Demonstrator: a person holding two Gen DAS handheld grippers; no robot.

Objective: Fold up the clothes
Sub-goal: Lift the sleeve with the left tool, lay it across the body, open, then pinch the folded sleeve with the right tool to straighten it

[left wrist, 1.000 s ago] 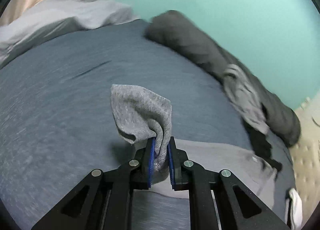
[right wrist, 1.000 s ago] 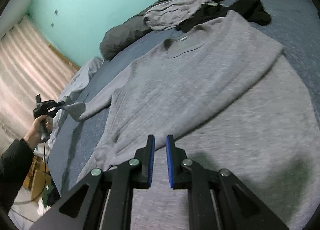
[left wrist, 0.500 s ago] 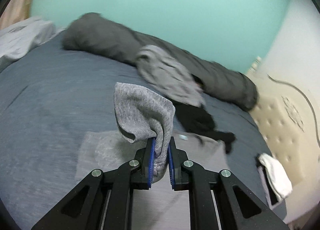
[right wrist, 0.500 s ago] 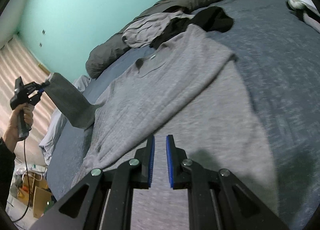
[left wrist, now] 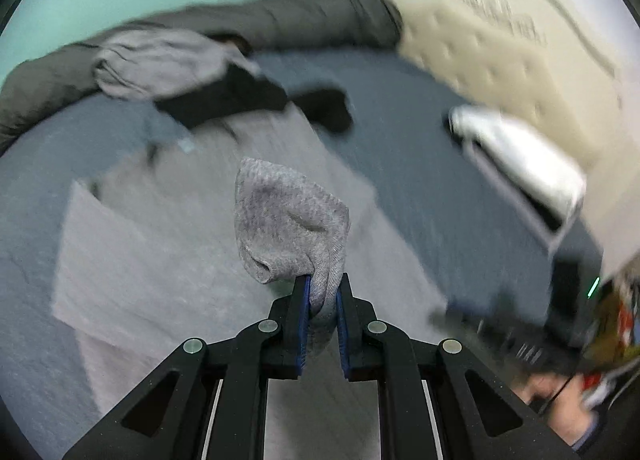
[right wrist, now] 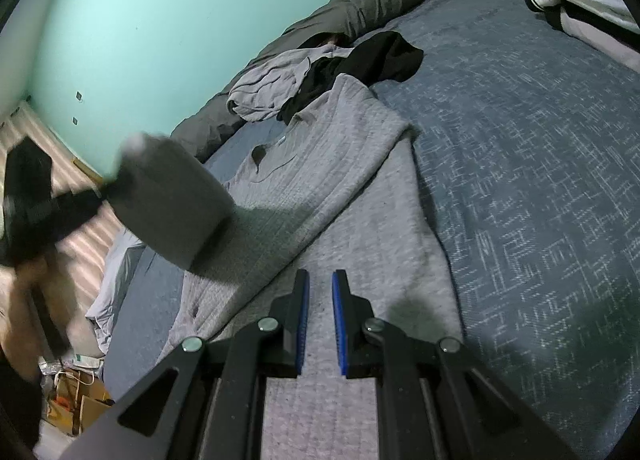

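1. grey knit sweater (right wrist: 320,164) lies spread flat on the blue bedspread (right wrist: 520,164); its far side already looks doubled over the body, with a diagonal fold edge running toward my right tongs.
2. my left tongs (left wrist: 322,300) are clenched on the sleeve cuff (left wrist: 292,220); the cuff bunches up above the blue pads (left wrist: 305,292); in the right view the sleeve (right wrist: 168,204) hangs in the air over the sweater's near side.
3. my right tongs (right wrist: 320,292) hold nothing; jaws nearly together with a thin gap showing; they hover low over the sweater's hem end.
4. step in hand, my guess: laying this sleeve across the body; to do it well, keep the cuff pinched, keep the sleeve taut so it lands flat and straight, release only once it rests on the sweater.
5. left hand (right wrist: 36,272) is raised, tongs tilted down toward the bed, view blurred so it is swinging; right is steady and pointing along the sweater.
6. a grey garment (right wrist: 272,88) and a black one (right wrist: 360,60) lie heaped beyond the collar, the black one touching it.
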